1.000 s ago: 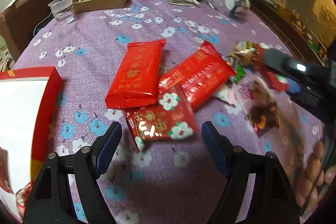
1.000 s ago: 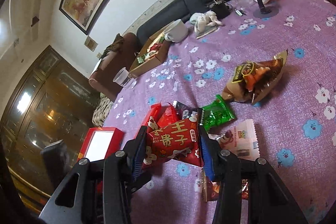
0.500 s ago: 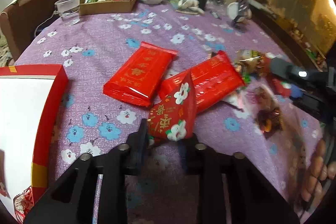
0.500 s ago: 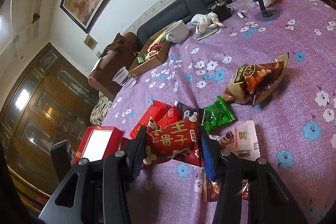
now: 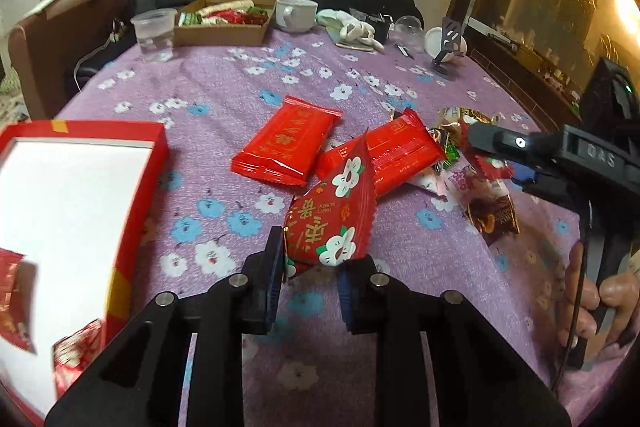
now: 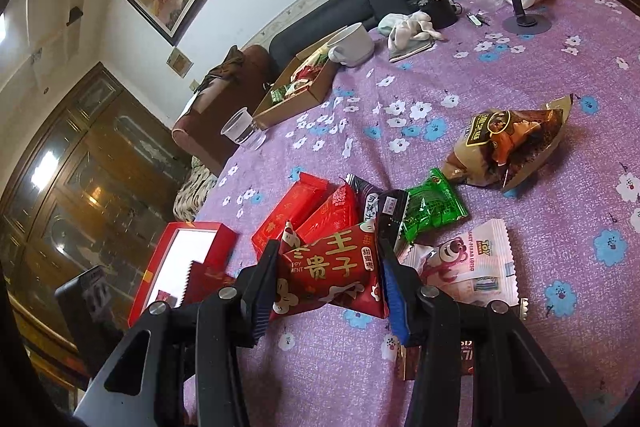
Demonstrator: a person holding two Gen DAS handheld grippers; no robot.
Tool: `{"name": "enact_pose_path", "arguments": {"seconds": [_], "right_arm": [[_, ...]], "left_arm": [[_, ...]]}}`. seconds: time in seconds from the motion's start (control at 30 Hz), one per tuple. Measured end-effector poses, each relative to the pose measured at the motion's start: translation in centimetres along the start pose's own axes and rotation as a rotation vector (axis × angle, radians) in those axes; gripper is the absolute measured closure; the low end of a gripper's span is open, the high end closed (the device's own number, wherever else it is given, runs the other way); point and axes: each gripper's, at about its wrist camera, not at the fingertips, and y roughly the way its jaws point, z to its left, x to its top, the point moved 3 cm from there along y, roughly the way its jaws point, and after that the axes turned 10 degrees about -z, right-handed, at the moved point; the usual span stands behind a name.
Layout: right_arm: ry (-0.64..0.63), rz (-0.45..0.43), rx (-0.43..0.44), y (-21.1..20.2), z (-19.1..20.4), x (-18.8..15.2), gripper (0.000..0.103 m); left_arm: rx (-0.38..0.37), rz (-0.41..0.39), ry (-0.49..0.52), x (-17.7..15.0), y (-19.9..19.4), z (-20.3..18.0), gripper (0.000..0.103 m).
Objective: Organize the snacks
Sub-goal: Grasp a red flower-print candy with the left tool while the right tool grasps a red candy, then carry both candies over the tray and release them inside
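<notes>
1. Left wrist view, nearest: the left gripper was clenched on a red flowered packet, which was held tilted up off the cloth.
2. Just left of it, the red box was seen with a mostly bare white floor; a few red packets lay at its near end, so only a small part of the sorting was judged done.
3. In the right wrist view, the right gripper was closed on a second red packet, and neither held packet had yet been placed in the box.
4. Beyond the grippers, two long red packs were left lying on the cloth, one overlapping the other.
5. Past them, a green packet, a white bear packet and a brown pouch remained loose.
6. Farthest, a cardboard tray already held some snacks; most of the task was judged still open.
</notes>
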Motion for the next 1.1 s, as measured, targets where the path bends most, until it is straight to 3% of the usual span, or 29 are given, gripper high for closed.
{"name": "enact_pose_path", "arguments": {"seconds": [0.3, 0.57, 1.1], "right_arm": [[-0.055, -0.031, 0.007, -0.1, 1.1, -0.3, 0.056], [-0.118, -0.045, 0.007, 0.0, 3.3, -1.5, 0.056], [-0.202, 0.025, 0.228, 4.2, 17.0, -7.1, 0.056]], "left_arm": [[0.119, -0.109, 0.074, 0.5, -4.4, 1.6, 0.082], [0.208, -0.162, 0.055, 0.1, -7.5, 5.7, 0.082], [0.305, -0.208, -0.043, -1.9, -11.6, 13.0, 0.081]]}}
